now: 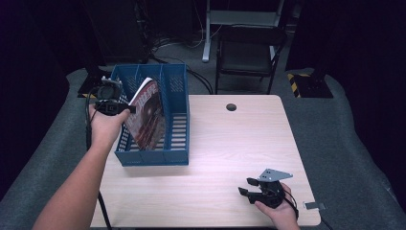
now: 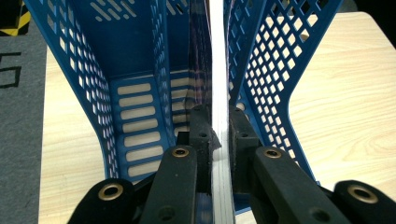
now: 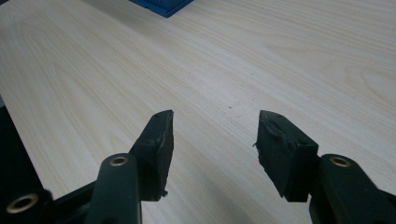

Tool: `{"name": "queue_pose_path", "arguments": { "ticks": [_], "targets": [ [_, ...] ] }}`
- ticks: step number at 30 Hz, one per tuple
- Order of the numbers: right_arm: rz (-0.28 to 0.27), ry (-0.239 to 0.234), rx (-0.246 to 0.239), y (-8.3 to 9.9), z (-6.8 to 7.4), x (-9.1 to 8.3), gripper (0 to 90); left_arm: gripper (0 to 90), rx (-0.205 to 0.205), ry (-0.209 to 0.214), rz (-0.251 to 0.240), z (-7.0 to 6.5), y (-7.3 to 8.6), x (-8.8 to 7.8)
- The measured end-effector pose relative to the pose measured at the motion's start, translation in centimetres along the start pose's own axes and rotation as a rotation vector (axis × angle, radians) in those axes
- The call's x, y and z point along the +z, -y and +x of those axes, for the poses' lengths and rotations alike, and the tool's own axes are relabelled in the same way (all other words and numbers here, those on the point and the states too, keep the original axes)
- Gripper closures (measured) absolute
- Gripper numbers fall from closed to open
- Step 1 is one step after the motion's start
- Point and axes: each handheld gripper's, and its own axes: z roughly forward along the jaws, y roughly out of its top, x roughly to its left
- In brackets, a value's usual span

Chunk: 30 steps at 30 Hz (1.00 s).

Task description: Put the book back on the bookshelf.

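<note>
A magazine (image 1: 146,115) with a red and dark cover stands tilted inside the blue perforated file rack (image 1: 177,153) at the table's left. My left gripper (image 1: 125,109) is shut on the magazine's edge from the rack's left side. In the left gripper view the white page edge (image 2: 219,93) runs straight up between the two pressed pads, with the rack's blue dividers (image 2: 161,79) on both sides. My right gripper (image 1: 245,187) rests low near the table's front right edge, open, with bare wood between its fingertips (image 3: 215,135).
The light wooden table (image 1: 239,143) has a round cable hole (image 1: 231,107) at its back middle. A black folding chair (image 1: 246,52) stands behind the table. A small metal tag (image 1: 313,205) lies at the front right corner. Grey carpet surrounds the table.
</note>
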Motion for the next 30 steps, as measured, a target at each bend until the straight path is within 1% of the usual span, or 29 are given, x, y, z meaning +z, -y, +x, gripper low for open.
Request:
{"name": "queue_pose_path", "arguments": {
  "ticks": [1, 4, 5, 7, 12, 15, 17, 19, 20, 21, 24, 25, 26, 27, 28, 30],
  "targets": [
    [-0.009, 0.001, 0.002, 0.0, 0.0, 0.0, 46.1, 83.3, -0.004, -0.005, -0.001, -0.1, 0.0, 0.0],
    [-0.013, 0.005, -0.003, 0.0, 0.0, 0.0, 46.1, 83.5, -0.012, -0.007, -0.004, -0.1, 0.0, 0.0],
    [-0.003, 0.0, -0.005, 0.0, 0.0, -0.1, 46.1, 83.6, -0.018, -0.008, -0.009, -0.1, 0.1, 0.0],
    [-0.001, -0.002, -0.011, 0.0, -0.1, -0.1, 46.1, 83.7, -0.021, -0.011, -0.02, -0.1, 0.1, 0.1],
    [-0.008, -0.001, -0.002, 0.0, 0.0, 0.0, 46.1, 83.9, -0.036, -0.012, -0.038, 0.1, 0.1, 0.2],
    [0.0, -0.001, 0.003, 0.0, 0.0, 0.0, 46.1, 84.0, -0.038, -0.007, -0.023, 0.1, -0.1, 0.1],
    [0.0, -0.001, 0.002, 0.0, 0.0, 0.0, 46.1, 84.0, -0.038, -0.016, -0.03, 0.1, -0.3, 0.2],
    [-0.008, 0.002, 0.001, 0.0, 0.0, 0.0, 46.1, 84.1, -0.03, -0.021, -0.03, 0.2, -0.5, 0.2],
    [-0.002, -0.001, 0.0, 0.0, 0.0, 0.0, 46.1, 84.1, -0.048, -0.021, -0.038, 0.1, -0.6, 0.2],
    [-0.004, 0.0, 0.0, 0.0, 0.0, 0.0, 46.1, 84.1, -0.045, -0.026, -0.043, 0.1, -0.6, 0.2],
    [-0.002, -0.003, 0.001, 0.0, -0.1, 0.0, 46.1, 84.2, -0.055, -0.03, -0.052, 0.1, -0.9, 0.3],
    [-0.003, 0.0, -0.009, 0.0, -0.1, 0.0, 46.1, 84.1, -0.057, -0.03, -0.051, 0.1, -1.0, 0.3],
    [-0.003, 0.0, -0.01, 0.0, -0.1, 0.0, 46.1, 84.2, -0.049, -0.032, -0.045, 0.2, -1.1, 0.2],
    [-0.002, 0.0, -0.006, 0.0, -0.1, -0.1, 46.1, 84.2, -0.065, -0.038, -0.057, 0.1, -1.2, 0.3],
    [0.0, 0.001, -0.002, 0.0, -0.1, -0.1, 46.1, 84.2, -0.06, -0.041, -0.053, 0.1, -1.3, 0.3],
    [0.002, -0.003, -0.003, 0.0, -0.1, 0.0, 46.1, 84.2, -0.071, -0.047, -0.076, 0.0, -1.5, 0.2]
  ]
}}
